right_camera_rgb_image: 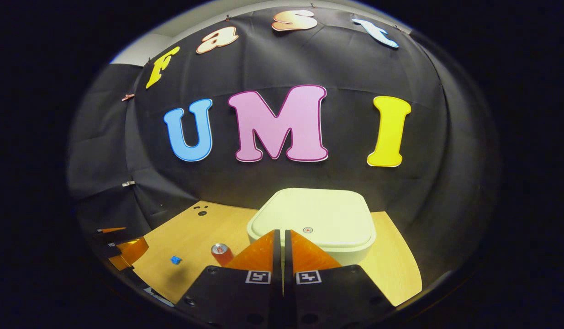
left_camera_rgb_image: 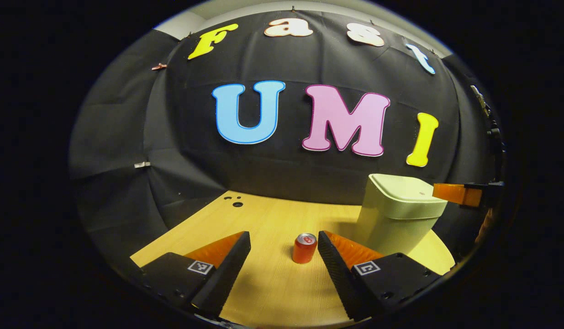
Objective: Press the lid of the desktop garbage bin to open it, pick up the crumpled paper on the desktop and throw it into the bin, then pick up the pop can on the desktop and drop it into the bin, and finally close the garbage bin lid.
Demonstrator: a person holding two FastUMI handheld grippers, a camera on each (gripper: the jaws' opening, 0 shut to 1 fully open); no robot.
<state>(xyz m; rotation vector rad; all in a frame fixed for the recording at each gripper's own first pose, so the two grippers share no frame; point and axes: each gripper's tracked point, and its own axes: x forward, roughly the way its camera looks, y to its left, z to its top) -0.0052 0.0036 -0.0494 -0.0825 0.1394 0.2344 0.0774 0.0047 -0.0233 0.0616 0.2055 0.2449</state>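
Left gripper point(left_camera_rgb_image: 284, 249) is sitting at the bottom of the left gripper view with its fingers spread wide, holding nothing. Pop can point(left_camera_rgb_image: 304, 247) is standing upright on the table point(left_camera_rgb_image: 263, 224), lower centre of frame, just past the fingertips and in the gap between them. Garbage bin point(left_camera_rgb_image: 398, 217) is standing right of centre with its lid down. Right gripper point(left_camera_rgb_image: 457, 193) is reaching in from the right edge, tip over the lid's right rim; can't tell whether it's touching.

Right gripper point(right_camera_rgb_image: 282, 237) is at bottom centre of the right gripper view, fingers closed together on nothing, tips over the near edge of the bin lid point(right_camera_rgb_image: 316, 217). Can point(right_camera_rgb_image: 221, 254) is standing lower left of the bin. Small blue bit point(right_camera_rgb_image: 175, 260) is lying on the table farther left. Left gripper point(right_camera_rgb_image: 126, 251) is showing at the left edge.
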